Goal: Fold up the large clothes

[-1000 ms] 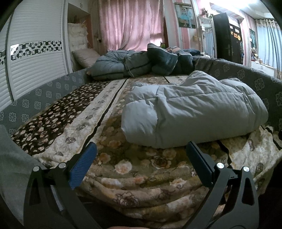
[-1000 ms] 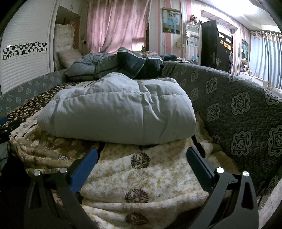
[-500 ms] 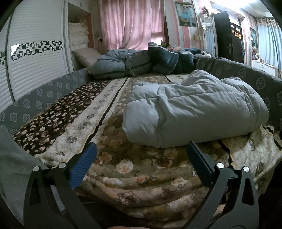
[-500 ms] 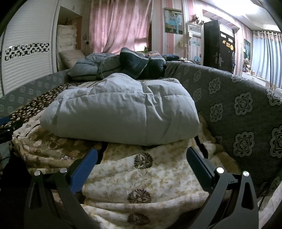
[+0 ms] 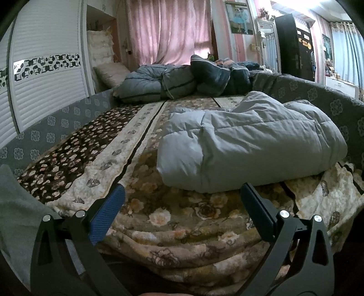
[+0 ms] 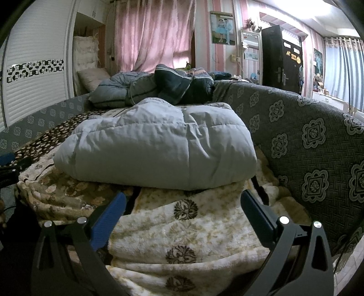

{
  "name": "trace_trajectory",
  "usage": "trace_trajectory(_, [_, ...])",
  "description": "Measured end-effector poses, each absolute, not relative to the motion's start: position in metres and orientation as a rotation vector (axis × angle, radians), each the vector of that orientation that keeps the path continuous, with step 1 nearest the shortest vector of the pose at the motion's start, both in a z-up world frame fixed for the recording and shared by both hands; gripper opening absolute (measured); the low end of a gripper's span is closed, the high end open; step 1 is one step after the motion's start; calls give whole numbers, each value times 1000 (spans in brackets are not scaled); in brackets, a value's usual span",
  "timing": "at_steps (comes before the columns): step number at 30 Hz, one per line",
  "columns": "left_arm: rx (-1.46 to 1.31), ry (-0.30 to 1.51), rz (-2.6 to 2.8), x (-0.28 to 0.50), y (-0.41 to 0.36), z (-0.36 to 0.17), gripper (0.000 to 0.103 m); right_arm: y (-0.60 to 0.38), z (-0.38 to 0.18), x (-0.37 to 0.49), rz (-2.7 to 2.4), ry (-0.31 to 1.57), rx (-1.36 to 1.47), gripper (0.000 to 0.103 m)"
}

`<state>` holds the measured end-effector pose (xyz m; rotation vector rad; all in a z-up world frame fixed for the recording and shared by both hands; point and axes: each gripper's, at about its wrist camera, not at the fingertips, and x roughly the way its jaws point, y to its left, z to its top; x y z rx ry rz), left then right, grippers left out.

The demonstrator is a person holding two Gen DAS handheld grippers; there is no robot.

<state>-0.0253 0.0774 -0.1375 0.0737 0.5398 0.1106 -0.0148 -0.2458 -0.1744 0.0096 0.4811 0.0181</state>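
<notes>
Both views dim, bluish cast. Daylight glows through pink curtain [image 5: 173,31]; ceiling [image 6: 302,16] upper right blown out. Strong fisheye bending and black vignette at corners. Foreground under blanket [image 6: 182,230] in deep shadow; slight softness throughout.

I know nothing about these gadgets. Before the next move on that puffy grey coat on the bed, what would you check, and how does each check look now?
1. Left hand-held gripper open and holding nothing: ok.
2. Right hand-held gripper open and holding nothing: ok.
3. Grey padded coat lying folded on the floral blanket: ok.
4. Both grippers apart from the coat: ok.
5. Folded edges lined up evenly: cannot tell, the far side is hidden.
6. Coat separate from the dark bedding pile: ok.
</notes>
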Motion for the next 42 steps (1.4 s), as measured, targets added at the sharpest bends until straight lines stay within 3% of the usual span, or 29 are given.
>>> trace_trajectory(42, [71, 521, 126, -22, 84, -137, 100, -246, -175, -13, -12, 491, 13, 101])
